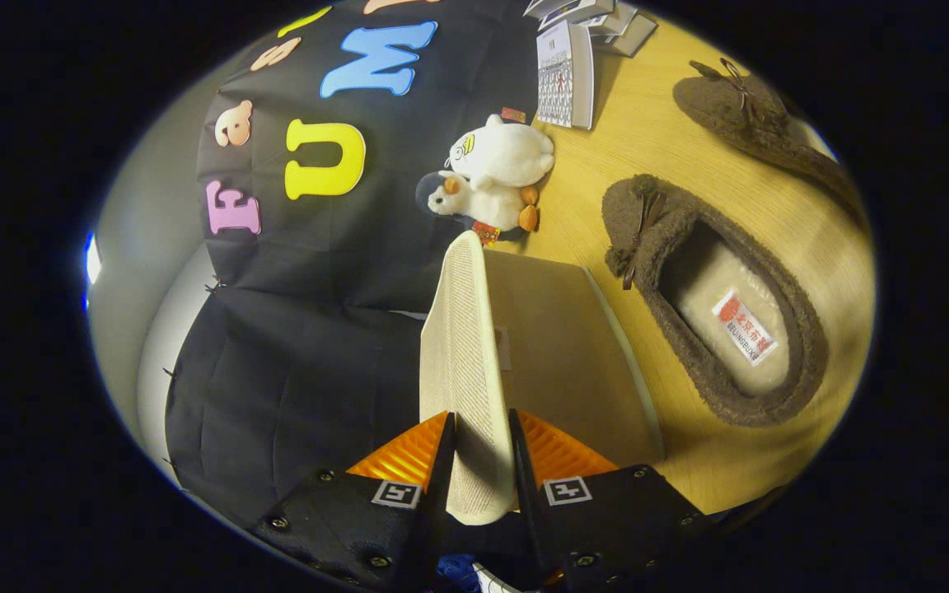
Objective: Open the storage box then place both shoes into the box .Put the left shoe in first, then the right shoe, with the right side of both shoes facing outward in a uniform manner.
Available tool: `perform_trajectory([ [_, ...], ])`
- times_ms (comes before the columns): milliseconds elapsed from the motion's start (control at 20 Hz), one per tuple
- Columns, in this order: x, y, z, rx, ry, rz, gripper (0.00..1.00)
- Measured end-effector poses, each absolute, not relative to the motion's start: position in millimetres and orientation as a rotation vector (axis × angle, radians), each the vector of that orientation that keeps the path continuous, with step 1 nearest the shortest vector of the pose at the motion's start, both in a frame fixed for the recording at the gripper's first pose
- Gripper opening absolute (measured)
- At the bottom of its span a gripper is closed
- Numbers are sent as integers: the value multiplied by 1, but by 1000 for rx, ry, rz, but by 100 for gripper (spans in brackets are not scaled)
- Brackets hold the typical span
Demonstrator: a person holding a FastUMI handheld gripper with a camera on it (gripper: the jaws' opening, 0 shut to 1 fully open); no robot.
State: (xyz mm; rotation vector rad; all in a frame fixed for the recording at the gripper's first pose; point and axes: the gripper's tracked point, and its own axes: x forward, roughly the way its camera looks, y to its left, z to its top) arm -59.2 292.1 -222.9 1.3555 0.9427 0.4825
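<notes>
Tool: ribbed fingers, dark blocky housings with screw heads, each bearing a square black-and-white marker.

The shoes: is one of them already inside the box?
No. Both brown shoes lie on the wooden table beside the box, while the gripper holds the lid.

The claw is rolled sideways, its two fingers closed tight from either side on a thin panel's edge.

The label on the insole of the nearer slipper reads "BEIJINGBUXIE", under red characters too small to read.
</notes>
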Motion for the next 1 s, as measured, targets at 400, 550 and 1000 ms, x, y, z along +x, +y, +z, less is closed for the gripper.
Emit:
perform_trajectory([
  [400, -46, 293, -185, 1154, 927, 522, 0],
  [550, -40, 297, -159, 1091, 912, 559, 0],
  [1000, -24, 338, -95, 969, 878, 608, 0],
])
